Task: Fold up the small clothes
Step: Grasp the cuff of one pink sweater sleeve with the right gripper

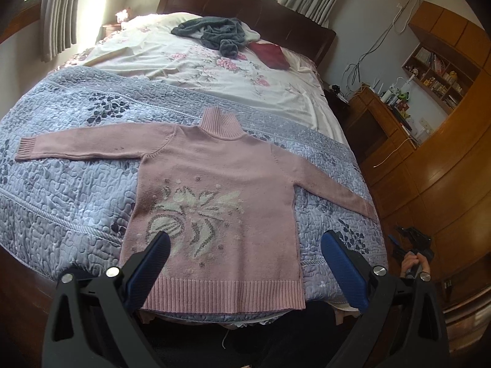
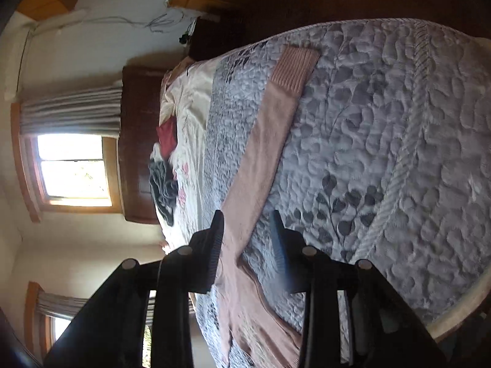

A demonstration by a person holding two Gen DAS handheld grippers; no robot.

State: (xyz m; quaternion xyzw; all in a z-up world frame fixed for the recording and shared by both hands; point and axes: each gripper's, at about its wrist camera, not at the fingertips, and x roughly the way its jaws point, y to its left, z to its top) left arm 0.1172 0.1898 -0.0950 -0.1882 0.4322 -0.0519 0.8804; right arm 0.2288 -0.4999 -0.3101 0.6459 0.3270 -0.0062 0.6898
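Note:
A pink turtleneck sweater [image 1: 221, 165] with a pale leaf pattern lies flat and face up on the quilt [image 1: 76, 184], both sleeves spread sideways. My left gripper [image 1: 245, 245] hovers open above the sweater's lower body, its blue fingers [image 1: 159, 248] wide apart over the hem area. In the right wrist view the right sleeve [image 2: 267, 141] runs from its ribbed cuff [image 2: 296, 67] down between the fingers of my right gripper [image 2: 248, 230], which stands open just over it. A hand [image 1: 414, 265] holds that right gripper [image 1: 412, 242] off the bed's right side.
A grey garment [image 1: 214, 32] and a dark red item [image 1: 271, 53] lie near the headboard [image 1: 245, 6]. A wooden desk [image 1: 383, 128] with shelves stands to the right of the bed. The quilt [image 2: 383, 122] reaches the bed's foot edge.

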